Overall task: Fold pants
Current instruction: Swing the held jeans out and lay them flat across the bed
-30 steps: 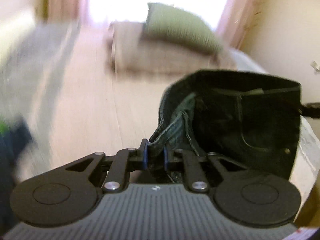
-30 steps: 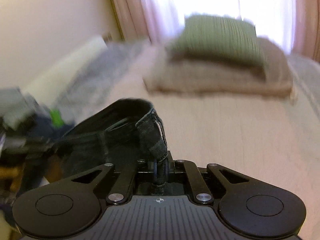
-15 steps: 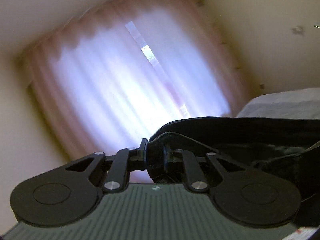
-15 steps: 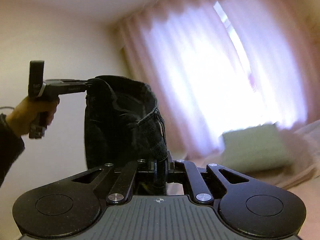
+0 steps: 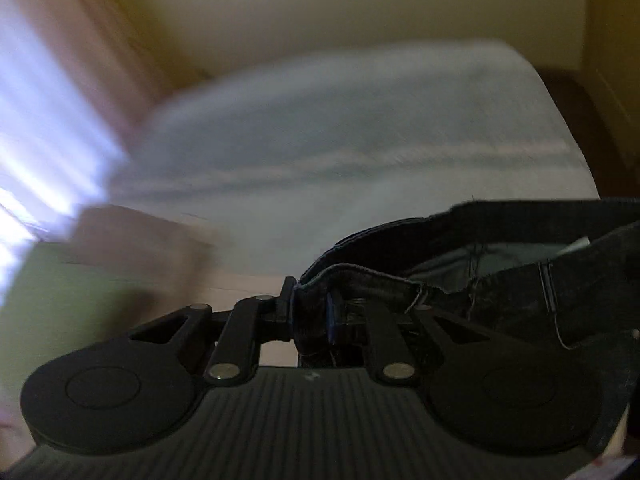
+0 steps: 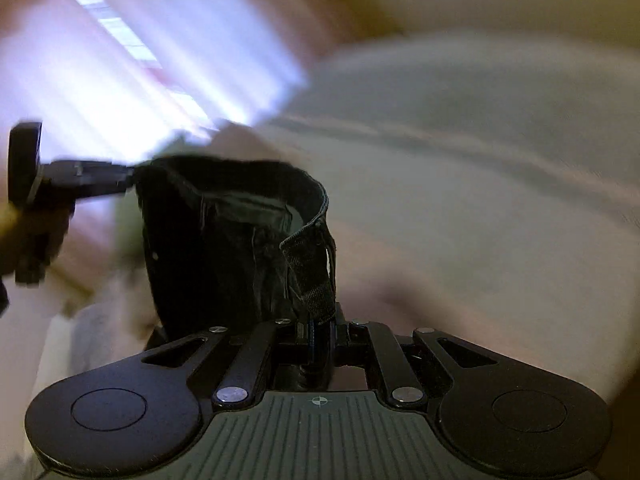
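Note:
Dark denim pants [image 5: 500, 264] hang in the air by their waistband, stretched between both grippers. My left gripper [image 5: 310, 314] is shut on one side of the waistband. In the right wrist view my right gripper [image 6: 320, 338] is shut on the other side, with a strip of the pants [image 6: 224, 240] rising from its jaws. The left gripper [image 6: 132, 178] shows there too at the far left, held by a hand [image 6: 32, 236], pinching the far edge of the waistband. The legs of the pants are hidden below.
A bed with a pale grey cover [image 5: 340, 128] fills the blurred background under the pants. A green pillow [image 5: 72, 292] lies at the left. A bright curtained window [image 6: 120, 64] and a cream wall [image 5: 320, 8] stand behind.
Both grippers have swung down and rolled with the pants still held. The views went from the bed, up to the window and ceiling, and now tilt back down over the grey bed cover.

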Demonstrator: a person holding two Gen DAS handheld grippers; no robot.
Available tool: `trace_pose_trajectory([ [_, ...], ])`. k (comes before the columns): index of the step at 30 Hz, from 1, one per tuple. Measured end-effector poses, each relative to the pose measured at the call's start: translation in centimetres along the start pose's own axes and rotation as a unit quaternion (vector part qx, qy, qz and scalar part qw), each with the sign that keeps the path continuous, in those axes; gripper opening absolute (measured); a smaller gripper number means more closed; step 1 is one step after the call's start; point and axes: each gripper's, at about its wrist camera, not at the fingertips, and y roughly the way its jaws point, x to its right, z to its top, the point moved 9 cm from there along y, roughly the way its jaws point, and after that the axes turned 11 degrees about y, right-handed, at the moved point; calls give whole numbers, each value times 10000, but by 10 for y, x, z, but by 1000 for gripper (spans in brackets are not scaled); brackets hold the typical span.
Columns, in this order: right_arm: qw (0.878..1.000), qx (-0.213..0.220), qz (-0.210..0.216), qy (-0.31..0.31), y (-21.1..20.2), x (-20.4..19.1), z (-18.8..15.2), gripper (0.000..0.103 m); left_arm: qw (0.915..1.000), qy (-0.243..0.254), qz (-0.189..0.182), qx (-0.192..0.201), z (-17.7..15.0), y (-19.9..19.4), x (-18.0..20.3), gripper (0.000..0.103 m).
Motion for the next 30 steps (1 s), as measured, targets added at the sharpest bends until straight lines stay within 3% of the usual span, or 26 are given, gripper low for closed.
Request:
trace_pose_trajectory([
  [2, 9984, -378, -165, 386, 22, 58, 18, 2, 9987, -52, -438, -268, 29, 77, 19, 11],
  [5, 9957, -539, -149, 734, 32, 109, 60, 2, 9965, 22, -673, -493, 81, 137, 20, 11],
  [9, 9947, -94, -190, 1007, 14, 148, 149, 2, 9963, 176, -753, -386, 146, 159, -8, 11],
  [12, 9955, 327, -336, 823, 18, 179, 226, 2, 9964, 274, -800, -107, 201, 184, -39, 12],
  [15, 9943, 726, -465, 628, 41, 205, 285, 3, 9971, 20, -763, 7, 252, 236, -55, 21],
  [16, 9936, 747, -609, 595, 54, 217, 299, 5, 9973, -156, -717, 3, 261, 251, -58, 23],
  [18, 9866, 960, -1148, 650, 63, 232, 312, 32, 9963, -512, -673, 118, 269, 266, -65, 23],
  [21, 9841, 1160, -1294, 361, 59, 235, 312, 44, 9946, -798, -604, 285, 255, 255, -73, 25],
  [24, 9863, 891, -1349, 335, 64, 235, 289, 45, 9932, -1015, -533, 178, 203, 231, -77, 27],
  [27, 9893, 523, -1352, 170, 72, 218, 258, 45, 9912, -1277, -331, -94, 128, 192, -80, 29],
  [30, 9922, 152, -1236, -42, 83, 192, 227, 45, 9828, -1794, -127, -423, 31, 143, -80, 32],
])
